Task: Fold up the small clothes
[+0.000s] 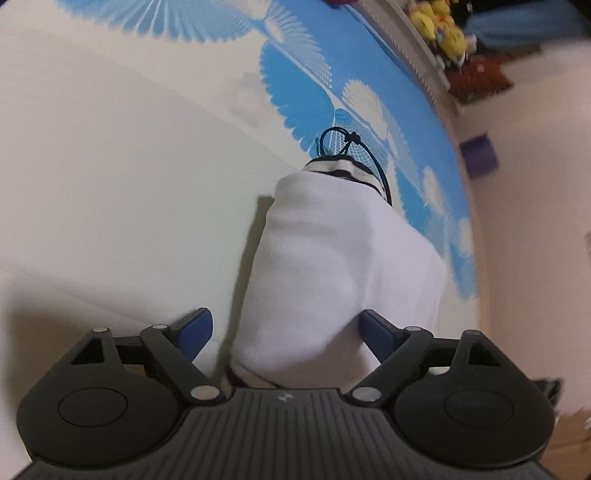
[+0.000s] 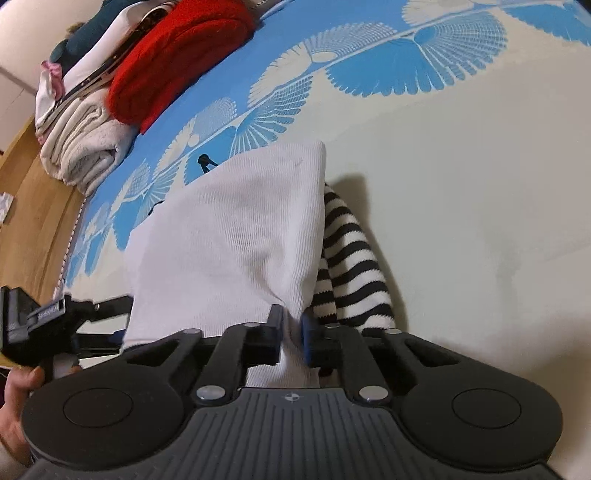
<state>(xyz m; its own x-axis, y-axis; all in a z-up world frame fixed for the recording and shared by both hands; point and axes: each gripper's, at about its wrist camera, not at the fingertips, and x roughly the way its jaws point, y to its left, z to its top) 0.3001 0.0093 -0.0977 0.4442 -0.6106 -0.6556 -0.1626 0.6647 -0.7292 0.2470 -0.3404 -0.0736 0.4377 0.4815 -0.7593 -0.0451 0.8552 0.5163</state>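
A small white garment (image 1: 332, 266) with black-and-white striped parts lies on the bed sheet (image 1: 110, 166). A thin black cord (image 1: 354, 147) shows at its far end. My left gripper (image 1: 288, 328) is open, its blue fingers (image 1: 195, 328) standing on either side of the white cloth. In the right wrist view the white garment (image 2: 229, 236) rises in a fold, with a striped sleeve (image 2: 351, 258) beside it. My right gripper (image 2: 291, 328) is shut on the white cloth's near edge. The left gripper (image 2: 44, 321) shows at the left, held by a hand.
The sheet (image 2: 461, 184) is cream with a blue fan pattern. A pile of folded clothes, red (image 2: 177, 59) on top and cream (image 2: 81, 147) below, sits at the far left. Wooden floor (image 2: 33, 206) lies beyond the bed edge. Yellow plush toys (image 1: 443, 26) sit off the bed.
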